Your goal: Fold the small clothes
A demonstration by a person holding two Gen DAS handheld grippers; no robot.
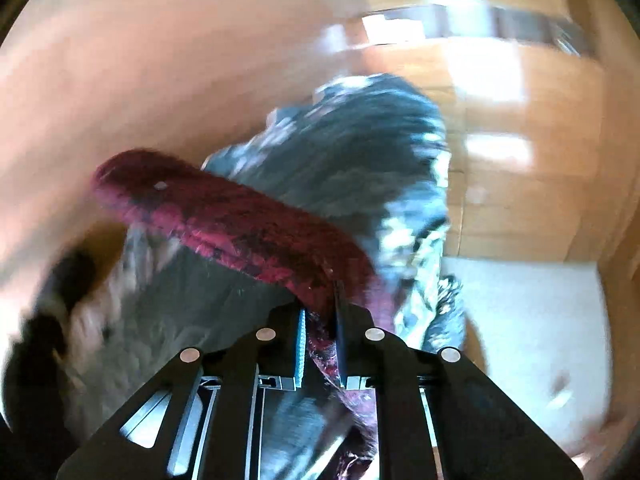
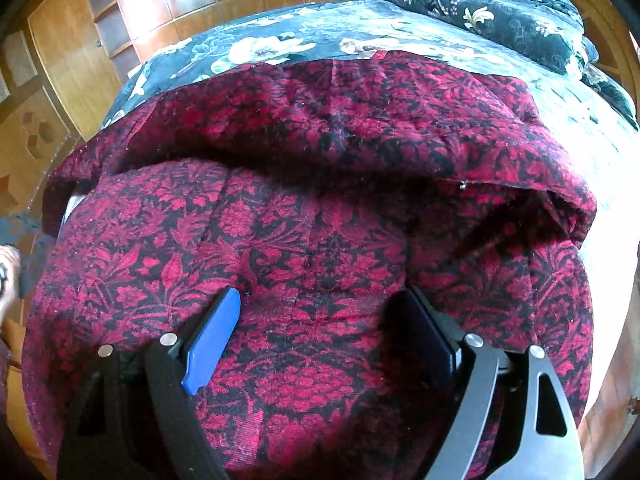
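A red-and-black patterned woven garment (image 2: pixel 320 240) is spread on the floral-covered bed (image 2: pixel 280 40) – one edge is pinched and lifted by the left tool (image 1: pixel 320 320). The right tool (image 2: pixel 320 320) is held spread above it – a fold-over is judged next.

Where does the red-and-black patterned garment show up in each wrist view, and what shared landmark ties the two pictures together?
Left wrist view: the red-and-black garment runs as a blurred band from centre-left down into the shut jaws of the left gripper.
Right wrist view: it fills the middle and lower picture, under the open right gripper.
Shared landmark: the dark floral bedding beyond the garment.
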